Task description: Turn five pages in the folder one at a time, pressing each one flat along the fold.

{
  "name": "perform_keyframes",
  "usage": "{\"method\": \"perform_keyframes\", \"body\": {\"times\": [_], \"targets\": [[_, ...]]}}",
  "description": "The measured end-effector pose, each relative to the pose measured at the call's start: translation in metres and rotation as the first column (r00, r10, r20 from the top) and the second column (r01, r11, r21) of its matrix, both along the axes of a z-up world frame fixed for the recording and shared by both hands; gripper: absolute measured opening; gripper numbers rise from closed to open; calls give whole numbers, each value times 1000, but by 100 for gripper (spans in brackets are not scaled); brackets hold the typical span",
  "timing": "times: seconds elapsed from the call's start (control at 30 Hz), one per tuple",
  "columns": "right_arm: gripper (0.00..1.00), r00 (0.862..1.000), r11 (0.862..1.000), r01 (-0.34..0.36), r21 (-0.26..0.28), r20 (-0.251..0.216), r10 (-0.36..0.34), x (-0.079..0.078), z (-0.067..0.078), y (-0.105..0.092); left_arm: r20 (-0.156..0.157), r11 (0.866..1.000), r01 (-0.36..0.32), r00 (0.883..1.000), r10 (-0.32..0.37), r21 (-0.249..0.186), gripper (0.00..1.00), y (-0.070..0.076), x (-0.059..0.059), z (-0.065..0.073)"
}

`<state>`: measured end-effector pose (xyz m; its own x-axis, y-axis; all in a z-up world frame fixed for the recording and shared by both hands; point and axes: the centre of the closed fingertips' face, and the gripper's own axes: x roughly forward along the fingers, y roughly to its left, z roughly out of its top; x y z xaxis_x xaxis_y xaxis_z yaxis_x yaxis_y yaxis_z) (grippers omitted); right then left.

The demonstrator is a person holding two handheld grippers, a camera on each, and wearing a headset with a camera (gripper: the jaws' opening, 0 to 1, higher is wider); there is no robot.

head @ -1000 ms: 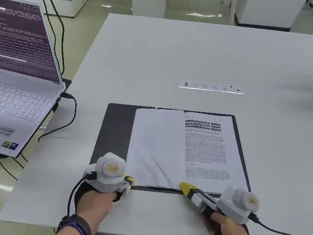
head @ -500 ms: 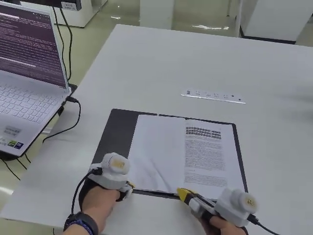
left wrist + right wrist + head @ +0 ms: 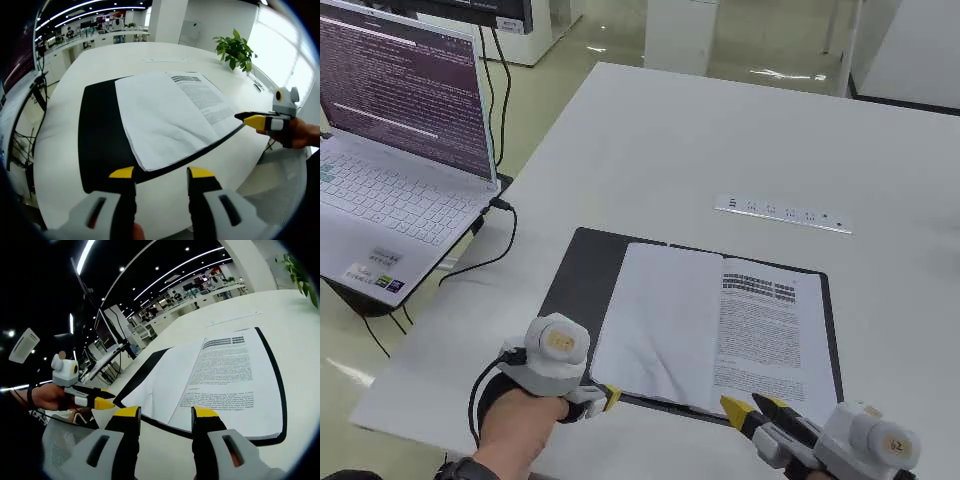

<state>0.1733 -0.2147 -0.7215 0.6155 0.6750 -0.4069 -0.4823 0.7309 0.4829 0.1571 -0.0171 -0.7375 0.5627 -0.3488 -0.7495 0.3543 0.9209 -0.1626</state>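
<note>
My two grippers wait at the near edge of the open folder (image 3: 572,282), which lies flat on the white bench (image 3: 720,130), close to its near side. The folder's black cover is bare on the left; a blank white page (image 3: 660,320) sits beside it and a printed page (image 3: 765,325) lies on the right, the fold running between them from near to far. The left gripper (image 3: 605,397) is at the near edge just below the blank page's near-left corner, its yellow-tipped jaws set a moderate gap apart with nothing between them. The right gripper (image 3: 752,407) points in from the near right, its tips just short of the printed page's near edge, jaws likewise parted and empty. I cannot tell whether either gripper touches the cover. In the left gripper view the folder spreads out directly ahead of the jaws, with the other gripper coming in from the right. An open laptop (image 3: 390,130) stands off the bench's left side, and a power strip (image 3: 782,214) lies on the bench beyond the folder.
</note>
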Motion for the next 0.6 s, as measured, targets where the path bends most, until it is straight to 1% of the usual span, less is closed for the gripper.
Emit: {"method": "perform_keyframes", "body": {"times": [0.03,0.07,0.2,0.23,0.3,0.33,0.43,0.47,0.5,0.53,0.6], "targets": [[41,1000,1000,-5,-10,13,5,1,5,-2,16,1000,-12,1000,12,-4,42,2,2,5],[42,1000,1000,-6,-13,24,6,2,9,-4,23,1000,-17,1000,17,-6,44,3,3,8],[45,998,1000,-9,-28,64,11,4,26,-12,80,1000,-27,996,28,-10,51,8,7,28],[46,997,1000,-6,-30,72,9,4,29,-14,103,999,-33,994,34,-12,53,10,8,36],[48,997,1000,0,-24,77,2,3,35,-17,133,999,-36,990,38,-14,55,13,9,46],[49,997,1000,0,-21,79,1,1,38,-18,142,999,-40,989,41,-11,55,15,9,50],[52,996,1000,-10,-19,85,12,-6,45,-19,165,999,-50,985,50,-7,58,20,7,60],[52,996,1000,-10,-22,88,12,-8,46,-20,180,998,-57,982,58,-10,59,22,5,65],[52,996,1000,-3,-17,87,5,-10,47,-22,188,998,-61,980,62,-13,59,22,4,69],[52,997,1000,5,-10,83,-5,-12,47,-23,201,998,-66,977,68,-16,59,23,2,74],[52,996,1000,8,-7,84,-7,-16,50,-25,216,997,-69,974,71,-17,60,23,-3,81]]}}
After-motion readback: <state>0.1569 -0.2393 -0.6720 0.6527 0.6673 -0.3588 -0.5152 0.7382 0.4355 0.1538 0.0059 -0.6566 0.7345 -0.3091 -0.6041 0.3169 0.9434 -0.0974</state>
